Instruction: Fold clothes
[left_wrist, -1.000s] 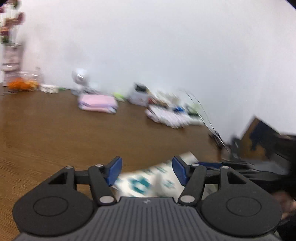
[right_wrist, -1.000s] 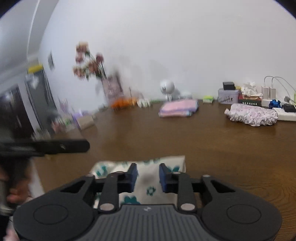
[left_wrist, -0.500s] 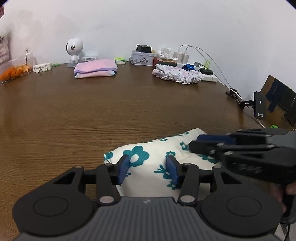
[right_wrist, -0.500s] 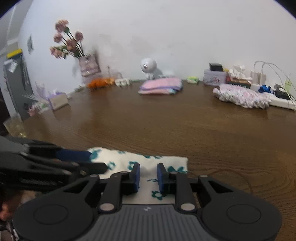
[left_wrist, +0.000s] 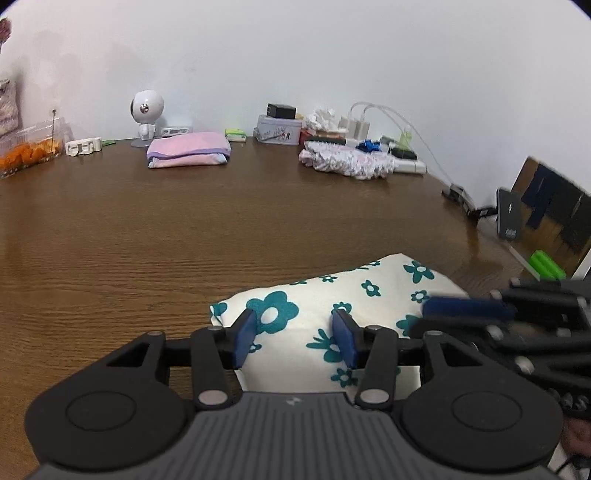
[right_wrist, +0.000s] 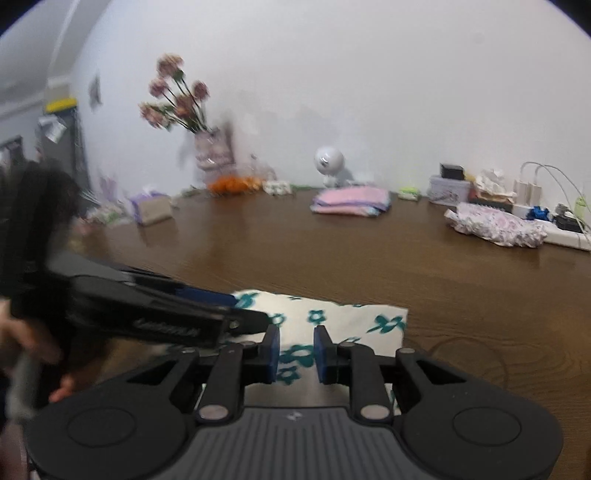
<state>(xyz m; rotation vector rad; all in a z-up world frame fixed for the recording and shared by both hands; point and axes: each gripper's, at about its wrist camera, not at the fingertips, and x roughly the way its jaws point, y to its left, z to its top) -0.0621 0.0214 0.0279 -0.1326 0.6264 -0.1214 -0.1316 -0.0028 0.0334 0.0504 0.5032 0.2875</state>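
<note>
A folded white cloth with teal flowers (left_wrist: 332, 295) (right_wrist: 332, 317) lies near the front edge of the brown table (left_wrist: 184, 229). My left gripper (left_wrist: 293, 338) hangs open just over the cloth's left end, blue pads wide apart, nothing gripped. In the right wrist view the same left gripper (right_wrist: 221, 314) is a blurred black shape over the cloth's left part. My right gripper (right_wrist: 296, 354) hovers over the cloth's near edge with a narrow gap between its pads; the cloth lies flat beneath. From the left wrist view the right gripper (left_wrist: 465, 310) reaches over the cloth's right end.
At the back stand a folded pink pile (left_wrist: 188, 150), a crumpled floral garment (left_wrist: 347, 162), a white robot figure (left_wrist: 146, 110), a tin box (left_wrist: 279, 129), chargers and a power strip (left_wrist: 402, 162). A flower vase (right_wrist: 210, 147) and tissue box (right_wrist: 151, 206) stand back left.
Both grippers have shifted slightly over the cloth and now sit closer together; the right wrist view has swung left. The cloth itself lies as before, and the finger gaps look unchanged.
</note>
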